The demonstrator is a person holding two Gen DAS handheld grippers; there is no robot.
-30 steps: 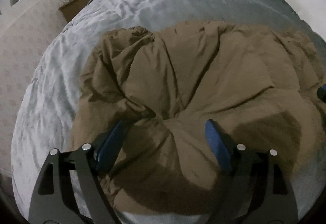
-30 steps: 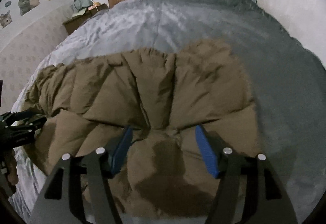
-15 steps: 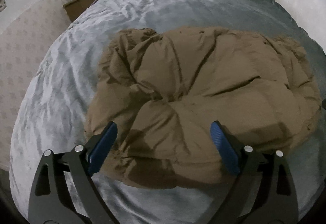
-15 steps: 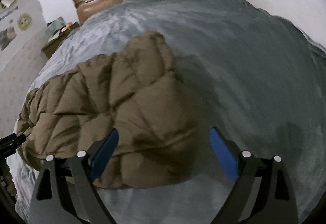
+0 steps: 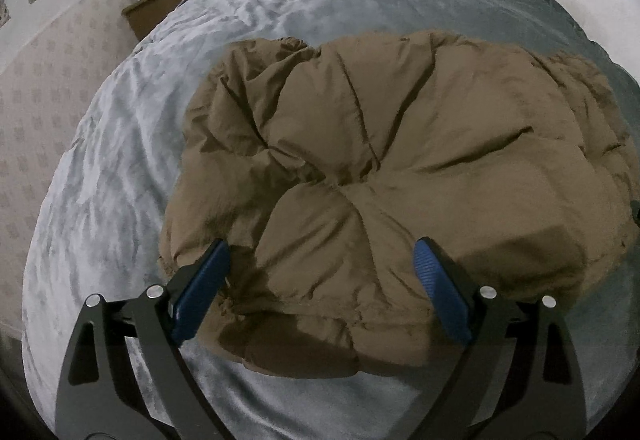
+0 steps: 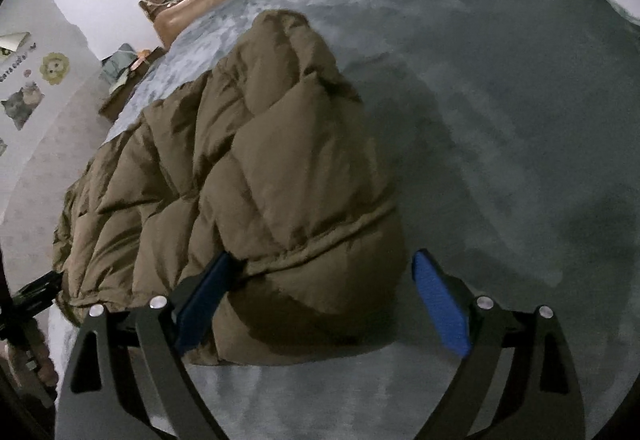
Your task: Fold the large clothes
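Releasing jacket, both tools spread wide

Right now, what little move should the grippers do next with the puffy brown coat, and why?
Probably close the right gripper on the near end of the brown puffer coat. Its jaws stand wide around that end, gripping nothing, and the coat lies bunched on the grey bedspread. The left gripper is open too.

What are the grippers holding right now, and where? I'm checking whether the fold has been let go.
Nothing. The left gripper and right gripper both stand open over the brown jacket, which lies loose on the bed.
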